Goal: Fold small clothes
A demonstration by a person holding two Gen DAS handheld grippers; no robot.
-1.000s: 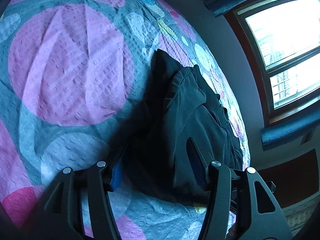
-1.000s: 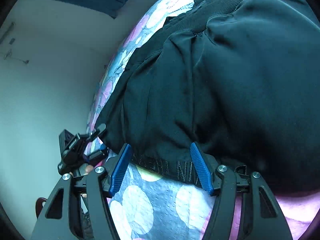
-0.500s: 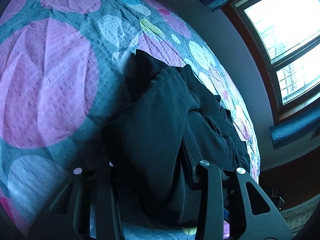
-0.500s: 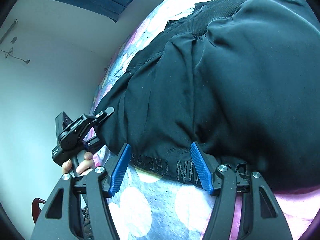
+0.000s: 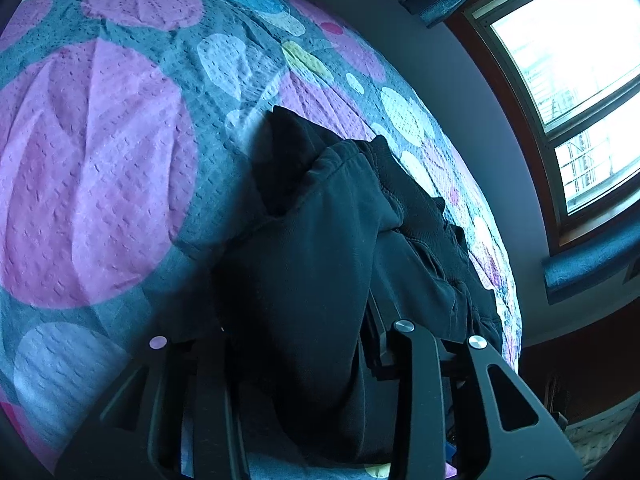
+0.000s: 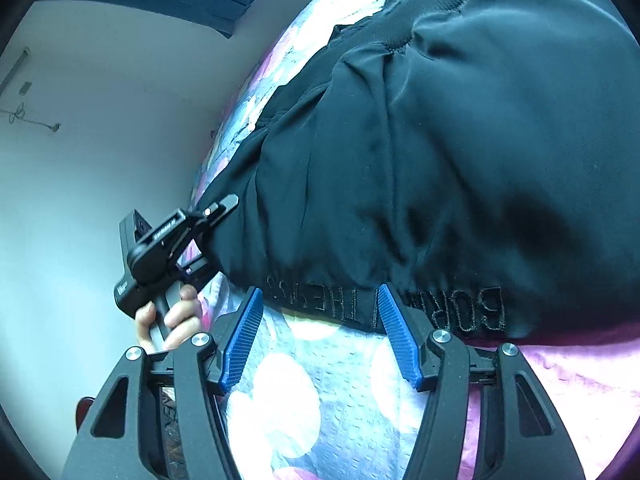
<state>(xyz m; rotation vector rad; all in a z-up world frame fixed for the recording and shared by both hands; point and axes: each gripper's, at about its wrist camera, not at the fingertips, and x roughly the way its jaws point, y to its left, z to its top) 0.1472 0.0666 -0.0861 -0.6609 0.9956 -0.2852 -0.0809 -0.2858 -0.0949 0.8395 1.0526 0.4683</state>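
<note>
The left claw (image 5: 300, 344) gripped a fold of the black garment (image 5: 320, 248) lying on the bed (image 5: 100, 160); the right claw (image 6: 320, 332) stood open at its lettered hem.

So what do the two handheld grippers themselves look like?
Both are black plastic frames with triangular cutouts and silver pivot screws. The right gripper has ribbed blue finger pads. The left gripper has a pistol-style handle, white lettering, and a bare hand around it.
</note>
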